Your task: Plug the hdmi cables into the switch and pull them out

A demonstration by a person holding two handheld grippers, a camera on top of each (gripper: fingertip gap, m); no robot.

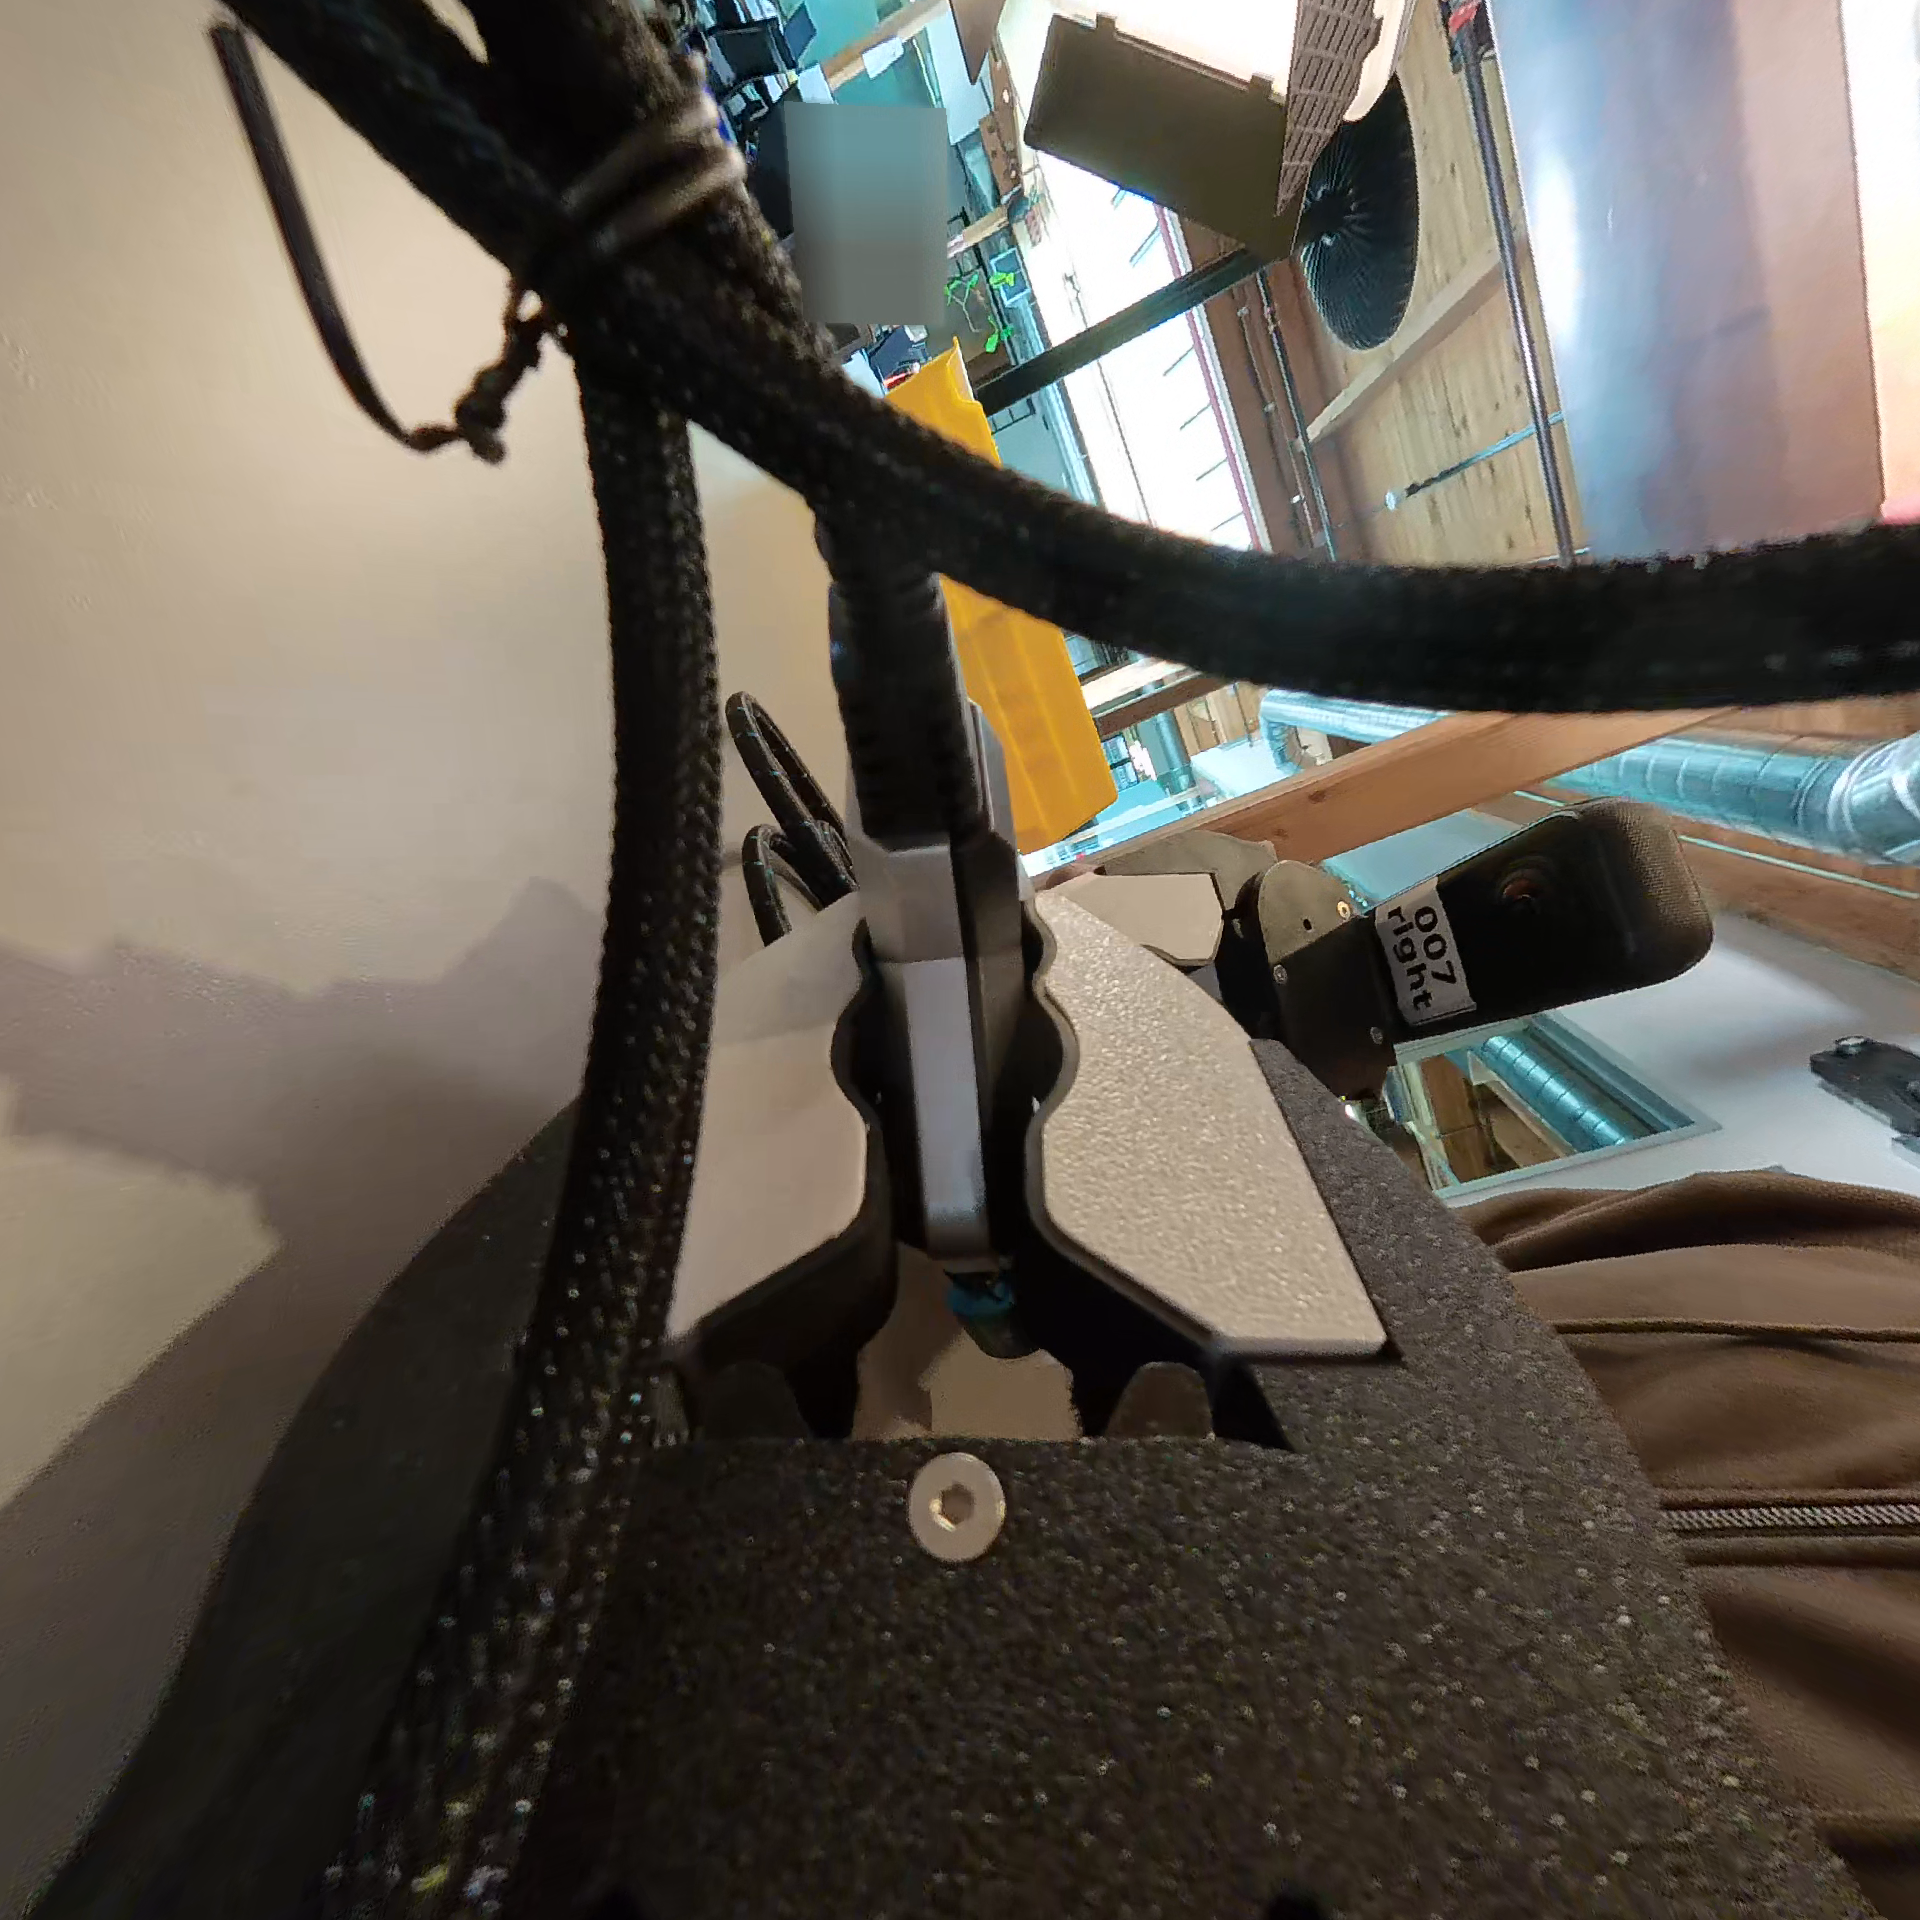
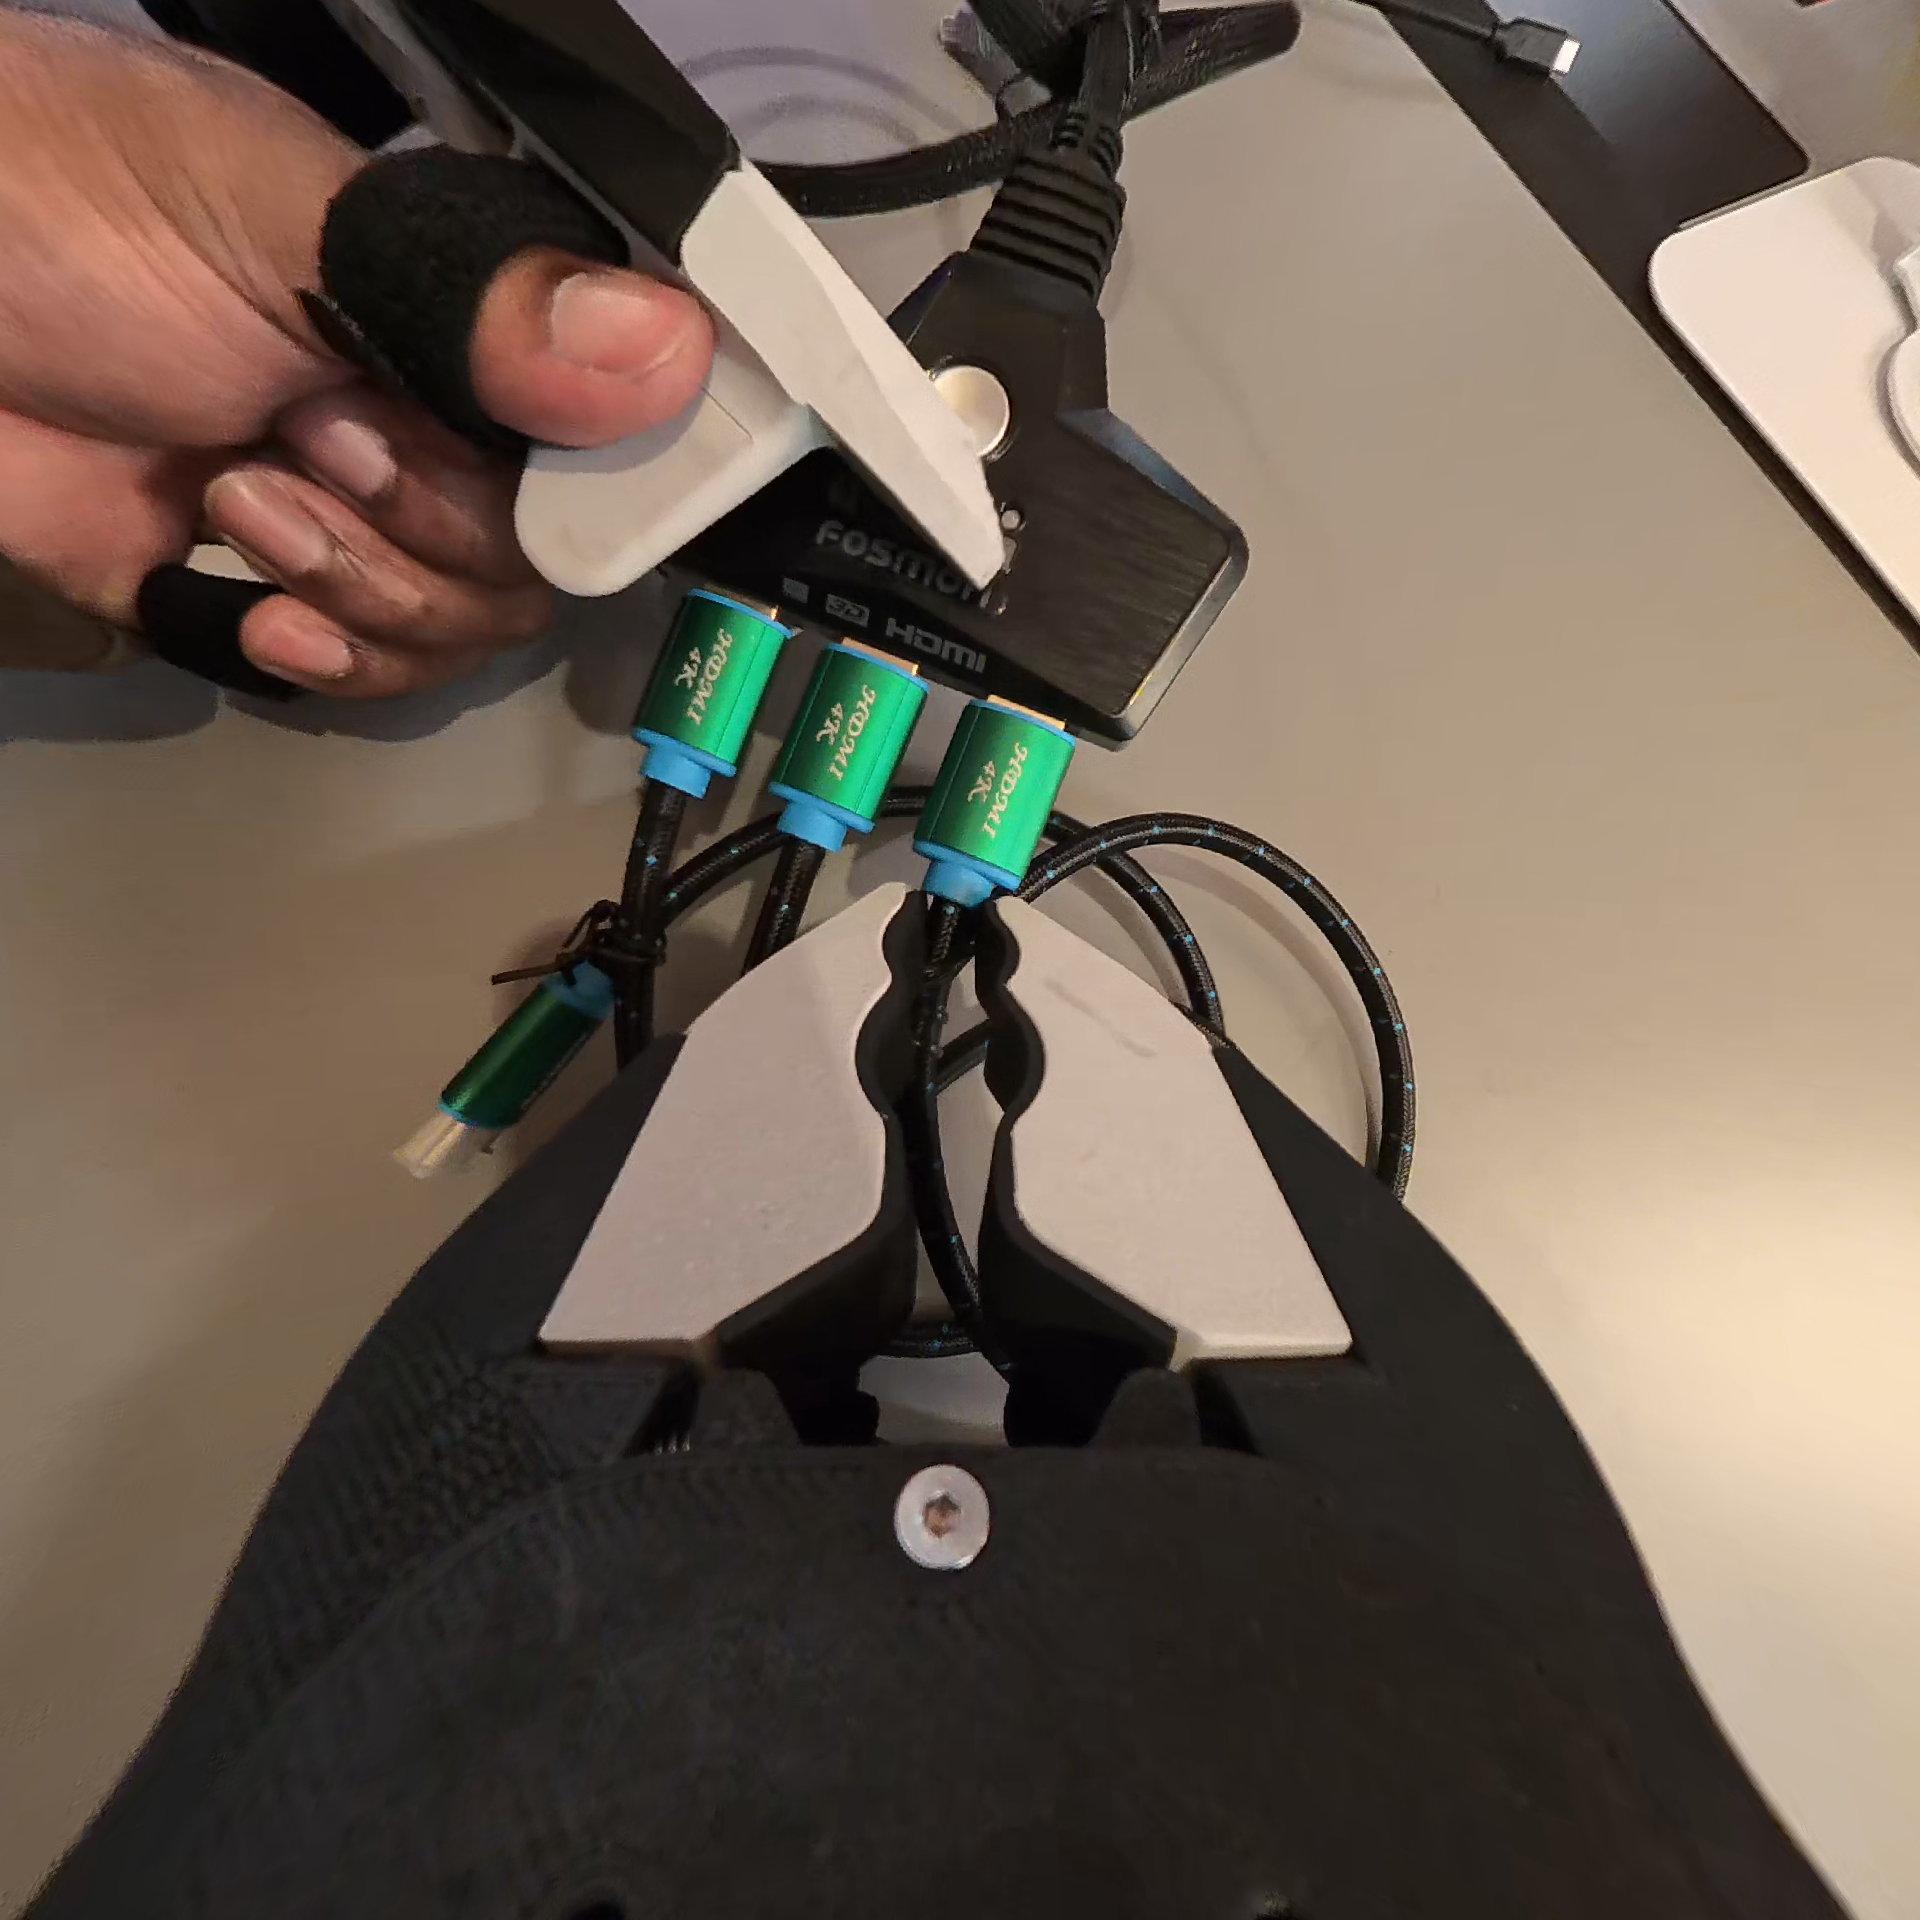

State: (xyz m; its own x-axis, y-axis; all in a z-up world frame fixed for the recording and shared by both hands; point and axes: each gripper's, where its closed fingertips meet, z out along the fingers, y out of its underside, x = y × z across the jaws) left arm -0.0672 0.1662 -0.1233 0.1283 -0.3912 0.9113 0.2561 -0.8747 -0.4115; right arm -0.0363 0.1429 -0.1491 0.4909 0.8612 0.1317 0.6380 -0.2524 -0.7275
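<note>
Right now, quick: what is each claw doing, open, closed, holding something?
Left claw: closed on the black switch box, gripping its edges.
Right claw: narrowed around a braided black cable behind a green plug; firm grip cannot be told.

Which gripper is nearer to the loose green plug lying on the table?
Right. The right gripper sits just beside the loose green plug; the left gripper clamps the black switch box farther away.

black switch box (image 2: 1101, 540) partly hidden behind left jaws.
</note>
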